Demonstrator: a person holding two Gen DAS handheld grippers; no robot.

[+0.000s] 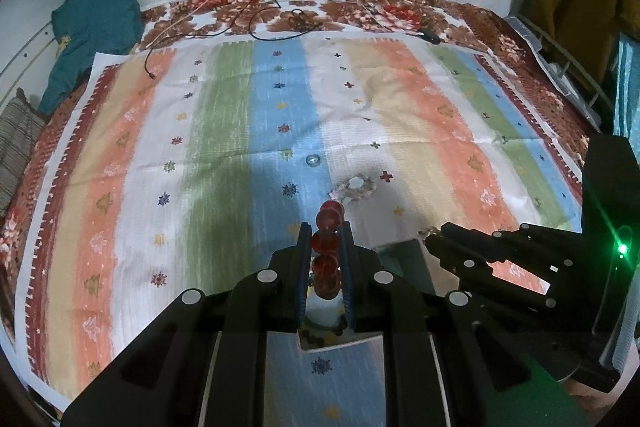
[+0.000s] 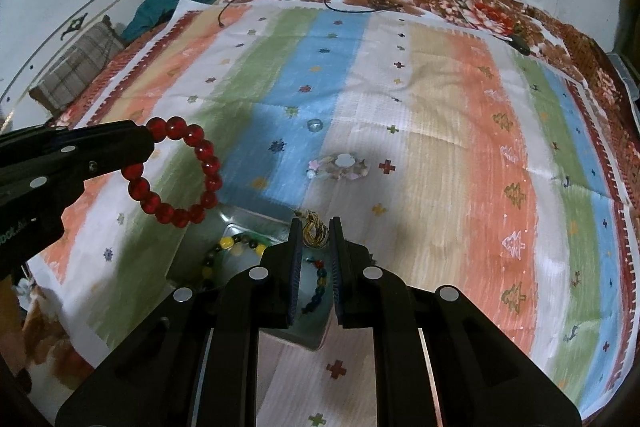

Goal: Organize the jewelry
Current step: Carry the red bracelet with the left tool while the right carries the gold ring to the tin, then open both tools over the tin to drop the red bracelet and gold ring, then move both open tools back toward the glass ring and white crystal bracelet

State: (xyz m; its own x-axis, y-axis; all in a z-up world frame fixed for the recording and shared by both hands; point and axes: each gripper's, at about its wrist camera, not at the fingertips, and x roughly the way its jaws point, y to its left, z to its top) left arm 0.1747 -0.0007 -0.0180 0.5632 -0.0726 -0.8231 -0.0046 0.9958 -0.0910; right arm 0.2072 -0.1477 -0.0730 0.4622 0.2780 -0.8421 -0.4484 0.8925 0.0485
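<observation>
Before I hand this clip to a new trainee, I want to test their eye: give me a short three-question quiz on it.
1. True or false: the left gripper holds the red bracelet.
2. What does the right gripper pinch? A) gold wire piece B) ring C) nothing
3. Name the loose piece lying nearest beyond the tray on the cloth.

Key: 1 true. 2 A, the gold wire piece. 3 the pale bracelet; a ring lies further off.
</observation>
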